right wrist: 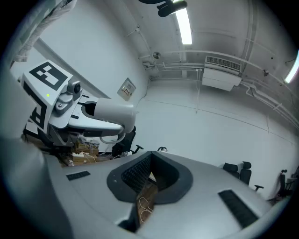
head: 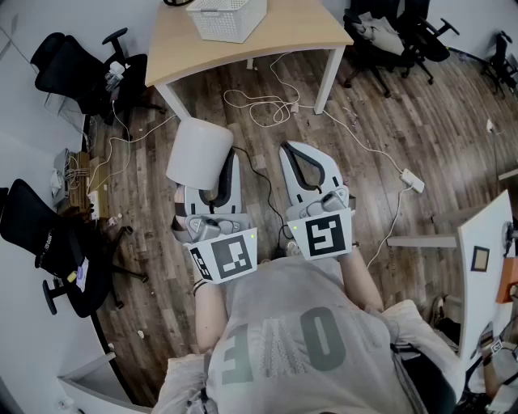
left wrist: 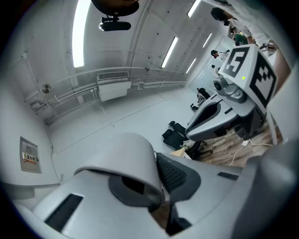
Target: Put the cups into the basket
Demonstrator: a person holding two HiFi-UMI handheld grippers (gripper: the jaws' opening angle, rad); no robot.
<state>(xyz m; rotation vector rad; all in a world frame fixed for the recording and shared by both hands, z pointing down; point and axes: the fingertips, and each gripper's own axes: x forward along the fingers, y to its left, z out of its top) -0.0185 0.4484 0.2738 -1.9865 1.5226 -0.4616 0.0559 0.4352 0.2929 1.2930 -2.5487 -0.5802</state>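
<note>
A white cup (head: 199, 153) is held above the wooden floor, with my left gripper (head: 222, 164) shut on its rim. In the left gripper view the cup (left wrist: 122, 158) lies tilted over the left jaw, with its mouth towards the camera. My right gripper (head: 304, 154) hangs beside it on the right, shut with nothing in it. Its jaws meet at the tips in the right gripper view (right wrist: 149, 179). A white slatted basket (head: 227, 16) stands on the light wooden table (head: 301, 31) straight ahead, well beyond both grippers.
White cables (head: 261, 105) and a power plug (head: 411, 179) lie on the floor below the table. Black office chairs (head: 81, 69) stand at the left and at the top right (head: 396, 36). A white desk edge (head: 484, 267) is at the right.
</note>
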